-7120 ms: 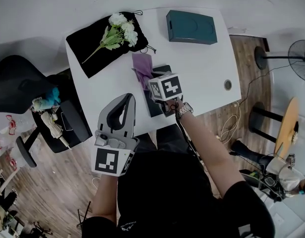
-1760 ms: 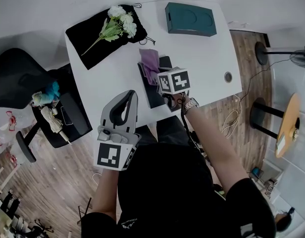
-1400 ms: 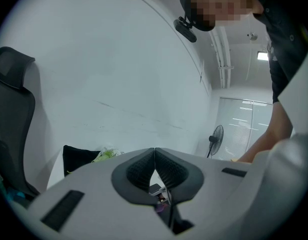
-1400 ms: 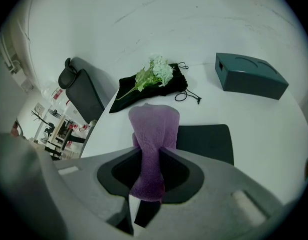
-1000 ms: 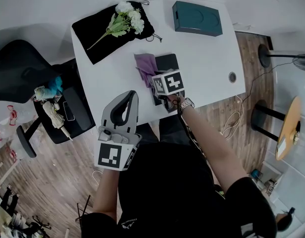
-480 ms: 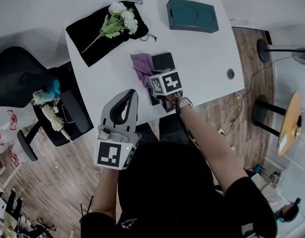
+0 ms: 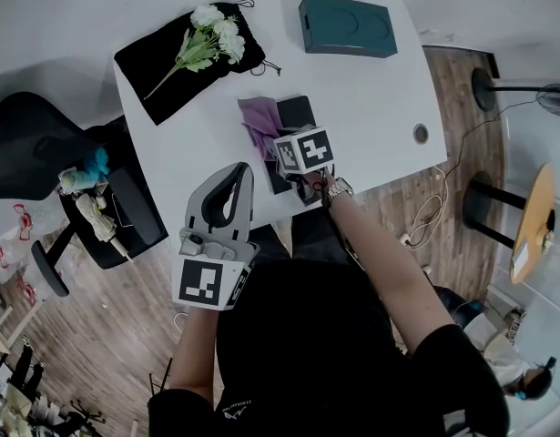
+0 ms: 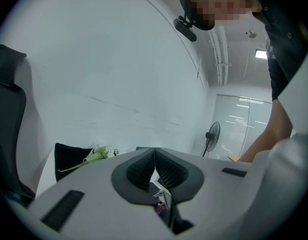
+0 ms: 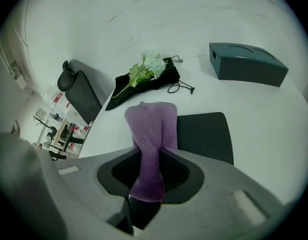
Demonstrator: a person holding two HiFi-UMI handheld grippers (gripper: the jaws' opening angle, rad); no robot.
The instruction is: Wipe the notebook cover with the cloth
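Nearest, at the lower middle of the head view, the left gripper (image 7: pixel 234 177) hangs off the worktop's (image 7: pixel 380 89) near edge with its jaws pressed together on nothing. Just beyond it, at the centre of the frame, the right gripper (image 9: pixel 149 154) has its jaws clenched on one bunched end of the purple cloth (image 9: pixel 151 126). The free end spills forward and lies on the left part of the dark notebook (image 9: pixel 206 131), which lies flat on the worktop.

The cloth looks soft, limp and light, so it should fold and drag rather than push. Gripping it at the bunched end, as now, probably suits wiping. The notebook seems thin, stiff-covered and light, and may slide on the smooth worktop, so its near corner is likely the place to steady it.

Farther off, at the upper left, white flowers (image 7: pixel 211 35) lie on a black bag (image 7: pixel 152 66). A teal box (image 7: pixel 345 25) sits at the top.
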